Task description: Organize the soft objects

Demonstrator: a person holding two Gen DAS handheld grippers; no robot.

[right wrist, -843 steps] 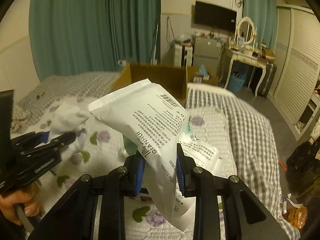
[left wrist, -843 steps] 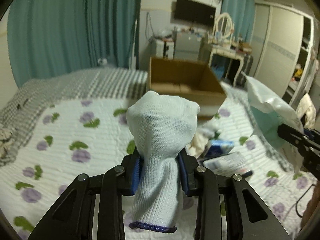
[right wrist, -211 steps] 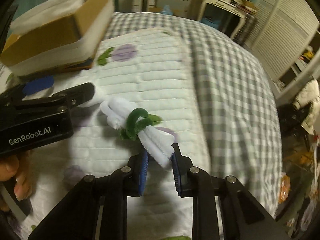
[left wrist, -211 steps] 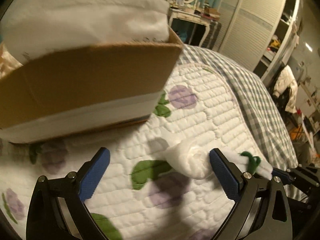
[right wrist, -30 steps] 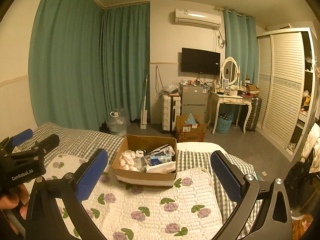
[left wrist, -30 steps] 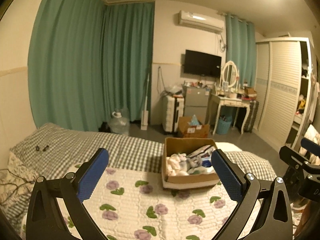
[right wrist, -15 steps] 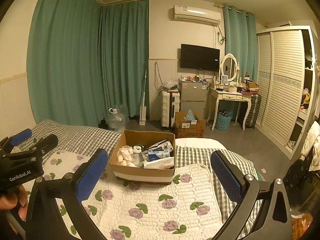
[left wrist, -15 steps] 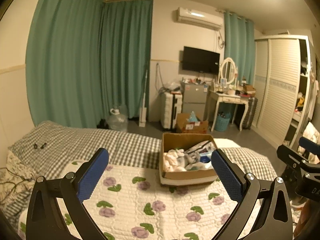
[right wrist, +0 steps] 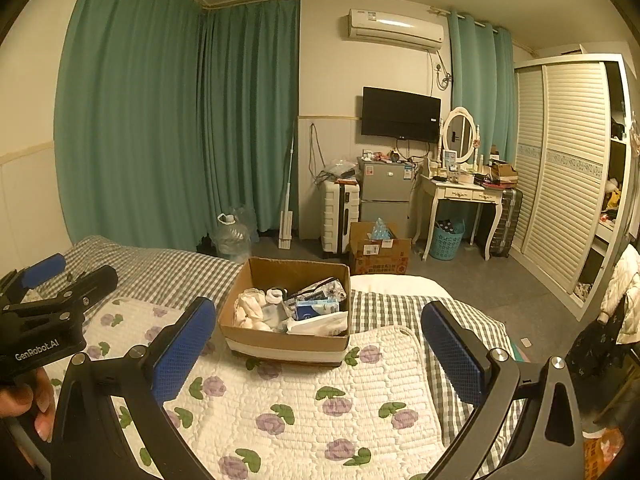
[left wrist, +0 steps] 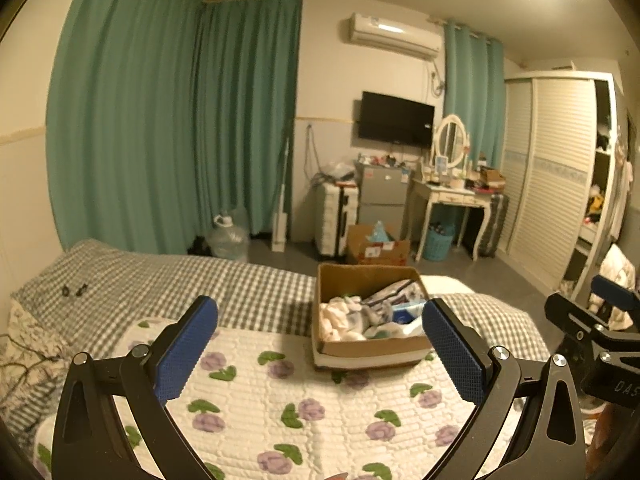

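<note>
Now: box (right wrist: 286, 342) on the bed (right wrist: 304, 412) looks full
Left gripper (left wrist: 320, 356): fingers wide apart, empty
Right gripper (right wrist: 318, 354): fingers wide apart, empty
Tip: check quilt for strays

Both wrist views look from above the quilted bed (left wrist: 320, 400) toward 12 o'clock, sharing the cardboard box (right wrist: 280, 344), the wall-hung television (right wrist: 400, 114) and each other's gripper at the frame edge.
</note>
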